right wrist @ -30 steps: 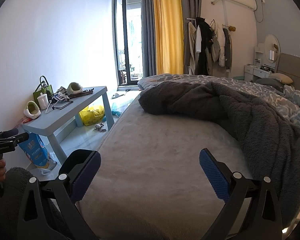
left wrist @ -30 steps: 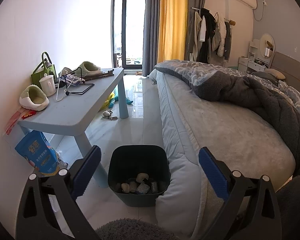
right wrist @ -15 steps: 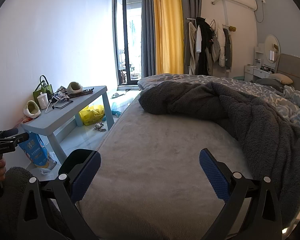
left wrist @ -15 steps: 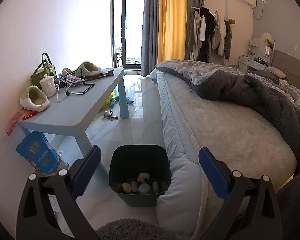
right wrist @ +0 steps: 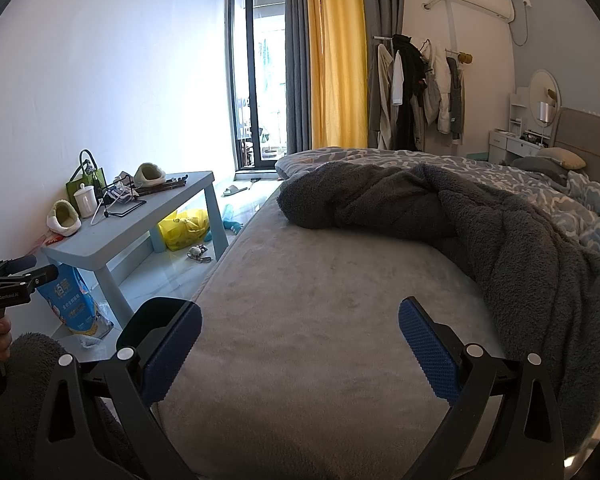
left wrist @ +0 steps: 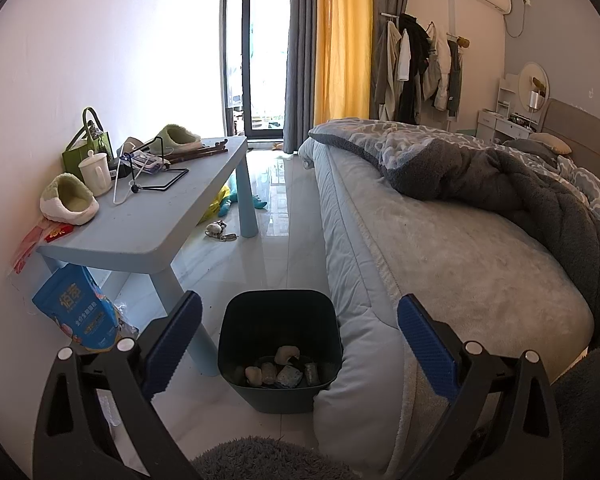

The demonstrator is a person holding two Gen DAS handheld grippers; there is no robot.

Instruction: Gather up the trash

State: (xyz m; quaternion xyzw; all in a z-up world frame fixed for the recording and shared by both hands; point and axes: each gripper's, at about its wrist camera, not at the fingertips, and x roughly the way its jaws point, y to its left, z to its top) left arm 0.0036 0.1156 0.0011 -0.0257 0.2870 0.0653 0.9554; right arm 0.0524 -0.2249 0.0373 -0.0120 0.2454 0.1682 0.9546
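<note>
Both your grippers are wide open and hold nothing. Your left gripper (left wrist: 298,342) hangs over the bin (left wrist: 278,346), which sits on the floor right beside the bed (left wrist: 440,248). Your right gripper (right wrist: 300,338) hangs over the bed, where no trash shows.

The bin already has some trash (left wrist: 282,368) at the bottom: small crumpled lumps and scraps. They look light and soft, so they would squash if you pinch them.

More things that may be trash lie farther from the bin. A blue bag (left wrist: 74,312) leans by the near leg of the table (left wrist: 160,224), just to the left of the bin. It looks like thin plastic, slippery and floppy, and I cannot tell if it is full or empty. Pinch it at the top edge, where the plastic folds flat, not on its round belly. Some clear crinkly wrap (left wrist: 126,326) lies next to it, very light; grab it by a bunched-up part.

A yellow bag (right wrist: 186,228) sits under the table, farther from the bin. It looks soft and loose. Take it by a bunched part near its top.
</note>
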